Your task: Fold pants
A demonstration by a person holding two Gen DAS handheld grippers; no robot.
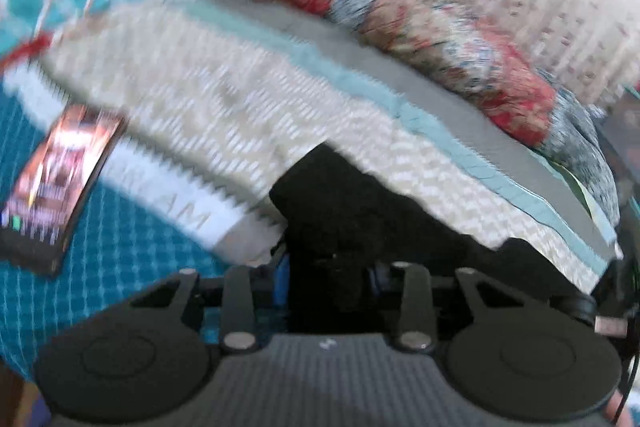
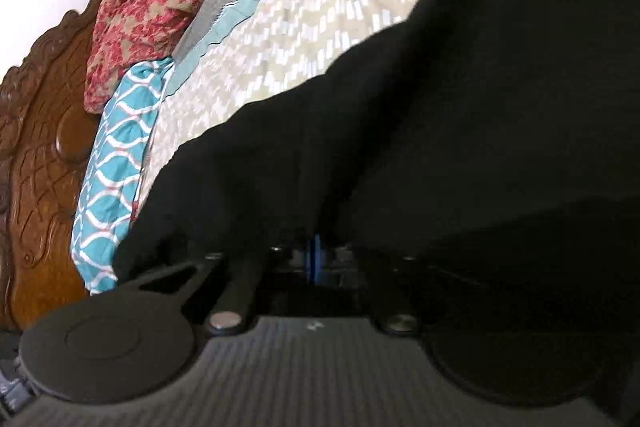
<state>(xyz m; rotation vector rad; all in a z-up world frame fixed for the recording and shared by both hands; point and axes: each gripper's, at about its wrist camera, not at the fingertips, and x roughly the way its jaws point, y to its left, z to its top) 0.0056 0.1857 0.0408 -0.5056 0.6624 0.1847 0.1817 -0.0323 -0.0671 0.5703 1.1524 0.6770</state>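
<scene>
Black fabric pants [image 1: 360,211] are bunched at lower centre of the left wrist view, pinched by the left gripper [image 1: 332,263]. In the right wrist view, pants [image 2: 460,127] are draped over the clenched right gripper [image 2: 316,259], fingertips hidden. A beige chevron-patterned bedspread [image 1: 224,99] lies behind; a dark smartphone [image 1: 56,187] is seen at left.

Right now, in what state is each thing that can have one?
Black fabric pants: bunched, lying on the beige patterned blanket.
Left claw: closed on the pants.
Right claw: shut on the pants.
Black rectangular phone: screen lit, lying on the teal checked sheet.
</scene>
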